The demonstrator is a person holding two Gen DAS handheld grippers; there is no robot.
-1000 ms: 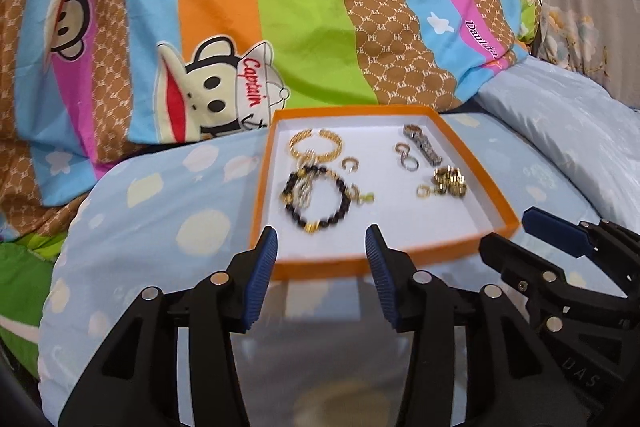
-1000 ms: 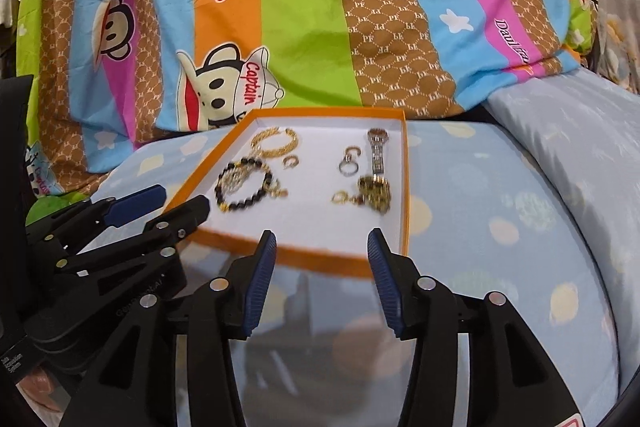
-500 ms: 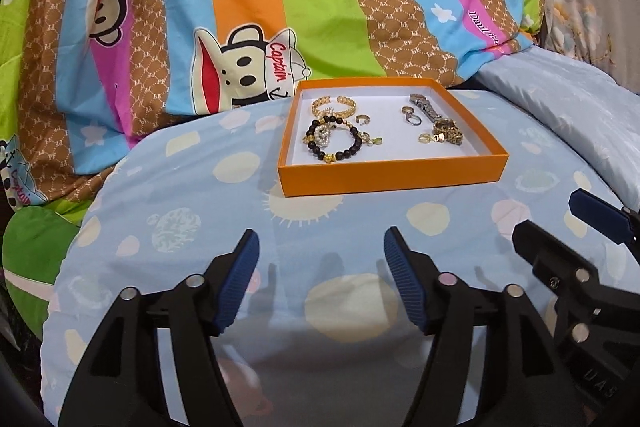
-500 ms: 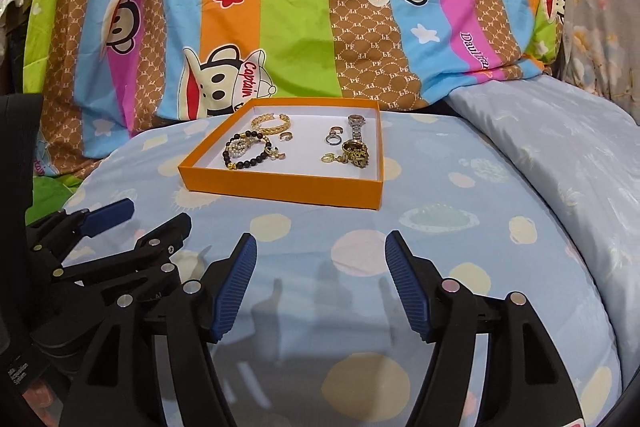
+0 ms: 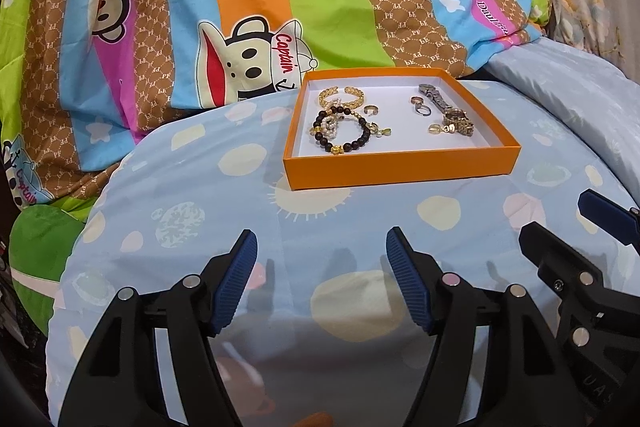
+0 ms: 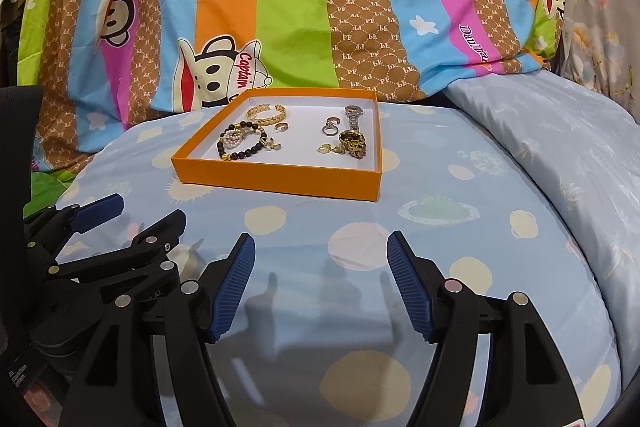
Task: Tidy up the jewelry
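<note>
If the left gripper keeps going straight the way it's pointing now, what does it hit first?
Probably the blue bedsheet. The left gripper is open and empty, angled down at bare sheet short of the orange tray. The tray's near wall would come next, though depth is hard to judge through the fisheye.

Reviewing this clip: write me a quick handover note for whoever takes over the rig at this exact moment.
Left gripper: open, empty, above the blue bedsheet.
Right gripper: open, empty, beside it.
Orange tray lies ahead on the sheet, holding the beaded bracelet, gold bangle, rings and watch.
Done: all visible jewelry is in the tray.
Left: hard to tell; perhaps tidying the pieces.
</note>
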